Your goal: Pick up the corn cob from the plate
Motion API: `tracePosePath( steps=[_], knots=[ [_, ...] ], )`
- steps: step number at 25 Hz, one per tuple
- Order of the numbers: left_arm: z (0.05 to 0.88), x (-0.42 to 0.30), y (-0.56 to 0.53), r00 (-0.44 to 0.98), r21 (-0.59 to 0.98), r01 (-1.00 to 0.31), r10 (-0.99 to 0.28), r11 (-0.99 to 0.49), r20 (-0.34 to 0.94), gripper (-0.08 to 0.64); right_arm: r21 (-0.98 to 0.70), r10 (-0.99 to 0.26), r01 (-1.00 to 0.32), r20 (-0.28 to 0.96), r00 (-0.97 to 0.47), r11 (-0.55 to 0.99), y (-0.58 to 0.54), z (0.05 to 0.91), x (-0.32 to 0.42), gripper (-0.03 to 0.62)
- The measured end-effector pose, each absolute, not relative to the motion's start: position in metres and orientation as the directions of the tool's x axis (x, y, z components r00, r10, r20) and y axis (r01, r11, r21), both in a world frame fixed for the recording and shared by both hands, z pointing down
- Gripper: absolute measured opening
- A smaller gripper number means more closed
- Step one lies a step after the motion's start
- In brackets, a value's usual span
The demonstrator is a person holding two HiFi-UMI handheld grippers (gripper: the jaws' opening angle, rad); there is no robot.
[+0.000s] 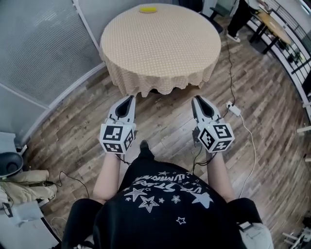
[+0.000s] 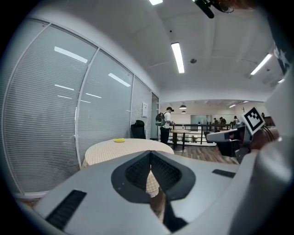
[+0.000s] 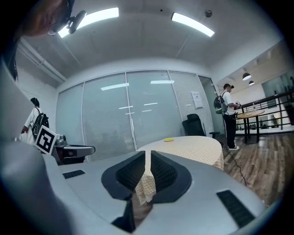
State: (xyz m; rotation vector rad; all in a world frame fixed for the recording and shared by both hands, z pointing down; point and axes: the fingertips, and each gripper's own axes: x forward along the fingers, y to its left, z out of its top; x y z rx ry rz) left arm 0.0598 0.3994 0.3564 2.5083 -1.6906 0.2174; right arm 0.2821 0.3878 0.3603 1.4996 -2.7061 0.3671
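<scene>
Two tools, head view: left tool (image 1: 129, 98) and right tool (image 1: 197, 99) well short of worktop (image 1: 160, 48); corn cob (image 1: 148, 8) at its far edge.
Left tool view: jaws together, empty.
Right tool view: jaws together, empty.
Next, likely: close in, then spread one tool wide before reaching.

A round, cloth-covered worktop (image 1: 160, 48) stood ahead of the right gripper (image 1: 197, 99); a white power strip (image 1: 233, 110) lay on the wood floor (image 1: 165, 117) to its right.

Open floor (image 1: 165, 121) up to table (image 1: 160, 58)
</scene>
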Motion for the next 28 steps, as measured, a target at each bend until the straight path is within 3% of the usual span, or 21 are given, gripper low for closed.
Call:
tracePosePath(
  steps=[14, 28],
  knots=[
    [0.353, -0.076, 0.288, 0.390, 0.046, -0.921, -0.906, -0.388, 0.166, 0.006, -0.179, -0.815, -0.827, 0.156, -0.558, 0.533, 0.266, 0.351, 0.143, 0.046],
    [0.376, -0.094, 0.197, 0.377, 0.043, -0.925, -0.902, -0.377, 0.211, 0.006, -0.241, -0.820, -0.842, 0.212, -0.531, 0.483, 0.157, 0.387, 0.144, 0.046]
  ],
)
